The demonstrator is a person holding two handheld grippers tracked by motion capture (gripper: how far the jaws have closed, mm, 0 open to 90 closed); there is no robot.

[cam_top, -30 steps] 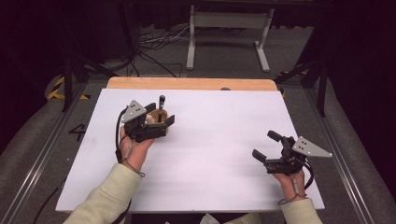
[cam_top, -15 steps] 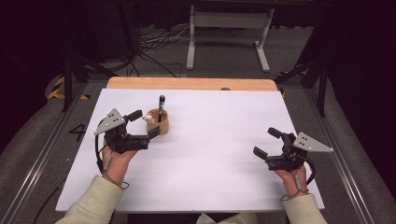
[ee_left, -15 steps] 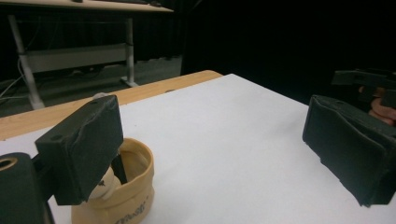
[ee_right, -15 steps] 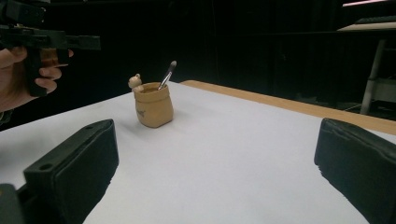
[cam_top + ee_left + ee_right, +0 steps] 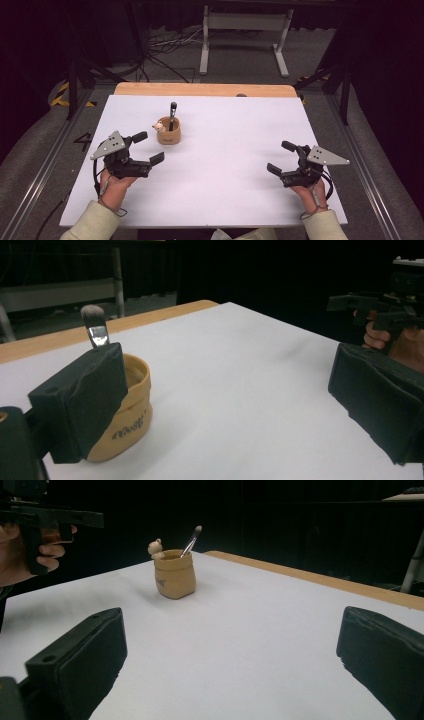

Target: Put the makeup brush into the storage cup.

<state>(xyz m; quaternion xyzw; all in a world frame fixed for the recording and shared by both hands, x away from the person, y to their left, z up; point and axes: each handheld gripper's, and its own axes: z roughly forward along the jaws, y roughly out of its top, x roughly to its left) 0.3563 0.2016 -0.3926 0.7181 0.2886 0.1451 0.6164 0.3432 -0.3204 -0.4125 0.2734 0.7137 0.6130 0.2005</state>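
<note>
From above, your left claw (image 5: pixel 148 148) sits on the white surface (image 5: pixel 230 150) just below and to the left of the tan pot (image 5: pixel 169 134), its jaws spread apart and having just been opening, with nothing between them. The pot stands upright, well in from the edges and toward the far left, with a brush (image 5: pixel 172 114) rising from it and a small bear figure (image 5: pixel 159 127) on its rim. Your right claw (image 5: pixel 281 157) rests near the right edge, jaws apart and empty. Along your left claw, the pot (image 5: pixel 127 415) sits just behind the left-hand jaw, the brush (image 5: pixel 95 326) showing above it. Along your right claw, both jaws stand wide, and the pot (image 5: pixel 174 574) stands well apart ahead, with your left hand (image 5: pixel 22 550) at the upper left.
</note>
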